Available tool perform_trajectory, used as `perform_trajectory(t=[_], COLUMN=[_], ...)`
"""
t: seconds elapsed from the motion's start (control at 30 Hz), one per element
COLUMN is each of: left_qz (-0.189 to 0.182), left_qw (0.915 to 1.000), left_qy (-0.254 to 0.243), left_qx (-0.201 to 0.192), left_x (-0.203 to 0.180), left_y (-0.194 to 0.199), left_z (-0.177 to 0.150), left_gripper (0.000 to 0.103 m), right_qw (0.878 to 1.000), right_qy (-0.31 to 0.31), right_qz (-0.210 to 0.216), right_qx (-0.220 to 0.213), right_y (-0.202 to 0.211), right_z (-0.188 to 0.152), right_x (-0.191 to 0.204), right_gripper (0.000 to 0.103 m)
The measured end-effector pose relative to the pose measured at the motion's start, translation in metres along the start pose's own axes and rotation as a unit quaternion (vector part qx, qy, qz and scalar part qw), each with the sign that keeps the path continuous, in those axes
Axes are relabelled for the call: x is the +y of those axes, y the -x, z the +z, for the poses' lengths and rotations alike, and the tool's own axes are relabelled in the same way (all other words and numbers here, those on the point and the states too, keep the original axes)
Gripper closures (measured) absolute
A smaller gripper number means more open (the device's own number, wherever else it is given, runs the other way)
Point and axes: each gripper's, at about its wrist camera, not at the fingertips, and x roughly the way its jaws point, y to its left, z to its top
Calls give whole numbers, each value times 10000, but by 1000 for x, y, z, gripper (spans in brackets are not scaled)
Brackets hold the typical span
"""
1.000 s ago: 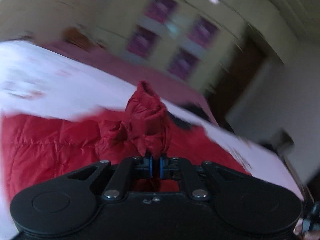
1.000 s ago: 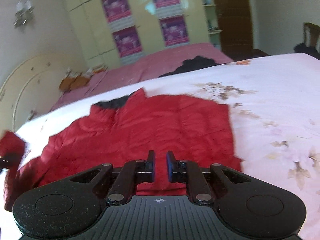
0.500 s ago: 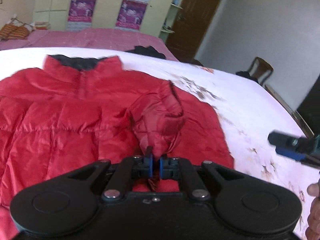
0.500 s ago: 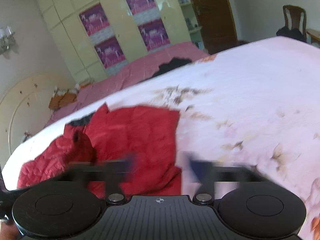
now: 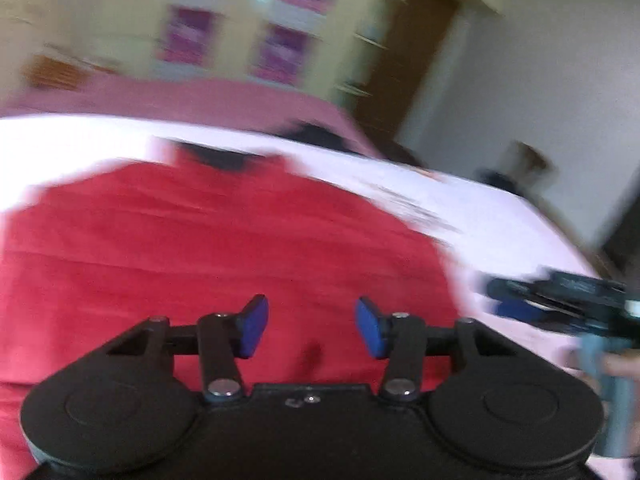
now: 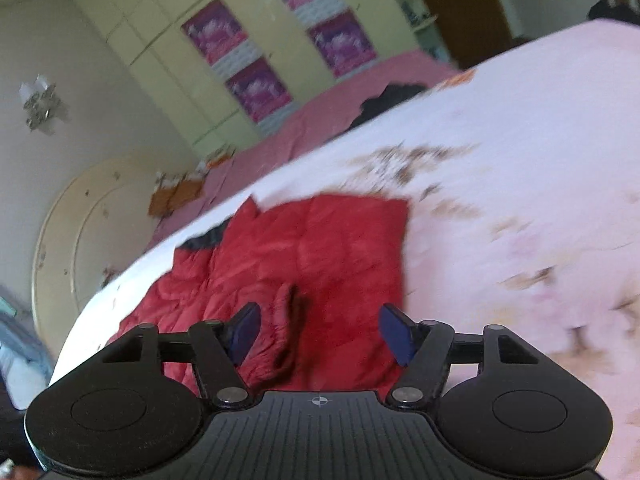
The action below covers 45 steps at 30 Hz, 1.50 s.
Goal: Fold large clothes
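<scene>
A: How far along was it?
B: The red jacket (image 6: 320, 248) lay on the bed (image 6: 520, 184), a sleeve folded in; the body fold remained.
A: Fingers?
B: Left gripper (image 5: 311, 326) just opened, right gripper (image 6: 320, 332) narrowing, both empty

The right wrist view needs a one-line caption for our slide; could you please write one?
Open right tongs above a red puffer jacket lying on a floral bedsheet, nothing gripped.

Purple posters (image 6: 256, 88) on cream wardrobe (image 6: 168, 64), brown door (image 5: 412, 52).

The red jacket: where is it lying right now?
The red jacket lies spread on the floral bedsheet, left of centre in the right wrist view, collar toward the pink bed beyond.
</scene>
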Motion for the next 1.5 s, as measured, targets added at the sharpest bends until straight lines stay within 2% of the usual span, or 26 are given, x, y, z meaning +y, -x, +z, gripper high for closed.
perform_trajectory(t=[0.03,0.13,0.2,0.23,0.33,0.43,0.47,0.53,0.63,0.67,0.7,0.73,0.77,0.8,0.83,0.9,0.93,0.97,1.0,1.13,1.17,1.23,1.3,1.4,1.47,1.5], left_qz=[361,926,970,885,688,477,554,687,682,643,631,661,731,789,799,795,759,684,601,587,688,798,980,1036,1031,893], left_qw=[9992,9939,9926,9928,9952,9982,9983,9976,9972,9975,9978,9977,9968,9959,9958,9962,9966,9971,9976,9971,9962,9956,9939,9932,9931,9944], left_qy=[159,586,729,807,688,343,204,-94,-280,-233,-170,-153,-181,-189,-159,-77,-74,-124,-224,-489,-521,-480,-477,-496,-533,-568], left_qx=[-83,-157,-16,43,-76,-75,-1,64,158,176,97,-73,-266,-405,-424,-351,-318,-293,-254,49,126,118,139,207,143,20], left_x=[25,89,116,126,130,121,119,114,110,111,112,114,114,117,119,122,121,117,112,95,97,106,115,122,114,108], left_y=[6,10,1,-4,-9,-19,-27,-39,-37,-31,-24,-17,-12,-8,-9,-21,-28,-36,-44,-80,-88,-91,-87,-80,-64,-56], left_z=[-1,-4,-8,-10,-10,-9,-10,-14,-11,-8,-2,1,5,11,18,29,34,37,39,35,32,29,29,29,31,30], left_gripper=[58,58,62,63,63,62,62,61,61,58,42,32,23,23,23,24,24,23,22,19,18,18,17,19,20,19], right_qw=[10000,9992,9983,9981,9986,9951,9922,9850,9853,9855,9844,9809,9780,9765,9755,9730,9741,9753,9758,9690,9651,9575,9627,9632,9624,9633], right_qy=[22,120,232,289,468,916,1114,1355,1221,1198,1197,1251,1306,1402,1543,1816,1874,1918,1972,2335,2438,2465,2136,2110,2120,2152], right_qz=[41,80,-43,-85,-185,-367,-550,-1022,-1113,-1169,-1289,-1483,-1585,-1535,-1436,-1324,-1204,-1067,-939,-771,-903,-1466,-1640,-1639,-1700,-1597], right_qx=[77,386,531,539,190,-67,-33,327,430,290,95,-167,-357,-561,-627,-516,-400,-264,-101,226,316,313,260,307,53,-133], right_y=[-8,-33,-47,-50,-36,-24,-27,-50,-61,-53,-45,-31,-23,-15,-13,-25,-35,-45,-60,-102,-111,-123,-121,-113,-94,-77], right_z=[-3,-8,-11,-13,-10,-9,-12,-21,-26,-24,-23,-22,-21,-19,-17,-12,-10,-10,-9,-19,-21,-20,-10,-5,-4,-6], right_x=[3,14,19,22,30,43,46,42,35,38,41,47,52,58,65,78,84,91,98,117,116,103,84,78,84,91], right_gripper=[39,58,68,87,93,94,94,93,93,93,93,88,58,39,27,28,37,52,54,54,55,55,54,54,54,54])
